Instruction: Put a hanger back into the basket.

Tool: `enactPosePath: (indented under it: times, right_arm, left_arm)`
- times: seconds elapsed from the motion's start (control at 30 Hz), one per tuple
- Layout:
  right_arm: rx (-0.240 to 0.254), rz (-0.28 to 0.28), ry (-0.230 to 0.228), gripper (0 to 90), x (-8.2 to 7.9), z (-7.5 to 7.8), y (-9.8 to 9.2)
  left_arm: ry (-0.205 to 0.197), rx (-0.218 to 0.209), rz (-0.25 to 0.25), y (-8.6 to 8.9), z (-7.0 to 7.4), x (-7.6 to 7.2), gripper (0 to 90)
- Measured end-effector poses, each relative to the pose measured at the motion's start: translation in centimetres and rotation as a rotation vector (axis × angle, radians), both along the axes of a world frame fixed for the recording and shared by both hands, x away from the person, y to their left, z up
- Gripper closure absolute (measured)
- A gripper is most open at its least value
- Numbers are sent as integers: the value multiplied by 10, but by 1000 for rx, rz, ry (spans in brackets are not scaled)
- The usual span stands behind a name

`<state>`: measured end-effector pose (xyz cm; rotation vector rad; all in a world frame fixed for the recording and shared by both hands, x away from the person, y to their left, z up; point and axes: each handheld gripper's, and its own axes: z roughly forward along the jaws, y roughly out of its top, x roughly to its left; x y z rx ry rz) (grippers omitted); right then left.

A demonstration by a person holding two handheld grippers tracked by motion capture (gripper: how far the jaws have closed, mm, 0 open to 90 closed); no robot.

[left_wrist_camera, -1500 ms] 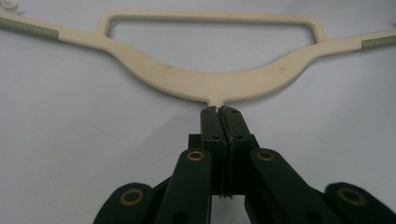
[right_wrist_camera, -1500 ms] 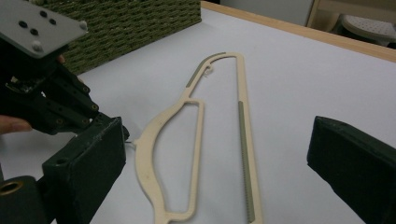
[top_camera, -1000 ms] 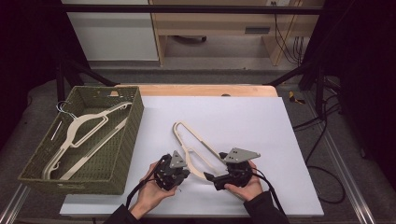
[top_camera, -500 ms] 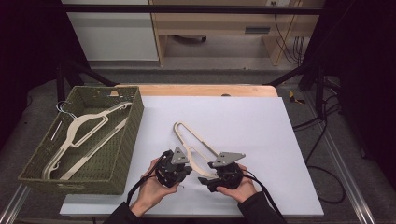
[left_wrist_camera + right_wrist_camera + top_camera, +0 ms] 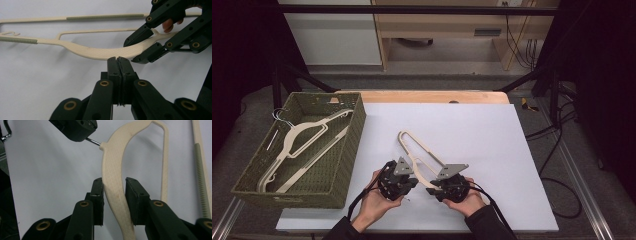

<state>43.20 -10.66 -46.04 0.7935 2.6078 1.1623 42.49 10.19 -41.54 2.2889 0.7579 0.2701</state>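
White cabinet (image 5: 329, 32) and wooden shelving (image 5: 442, 30) behind, dim floor

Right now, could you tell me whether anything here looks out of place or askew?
One hanger lies loose and aslant on the table, while two others sit in the basket. Nothing looks damaged or spilled.

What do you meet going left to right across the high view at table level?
Basket with a hanger in it → left gripper, shut on the hook of the table hanger → right gripper, jaws just closing around that hanger's arm → bare table.
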Motion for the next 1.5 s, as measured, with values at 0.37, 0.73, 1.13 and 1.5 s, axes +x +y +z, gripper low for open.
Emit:
enactPosePath:
  times: [0.37,0.73,1.13,1.5]
  right_arm:
    - [8,18,-45,718,-2,6,-5]
    - [67,-17,-94,758,-4,24,-25]
    - [99,-134,-191,829,-3,44,-55]
    - [112,-144,-202,869,-4,54,-67]
  left_arm:
    - [-104,-186,5,27,28,0,632]
    - [-195,-298,75,71,55,3,295]
    - [-179,-279,92,79,48,12,212]
    - [-188,-272,55,74,47,10,182]
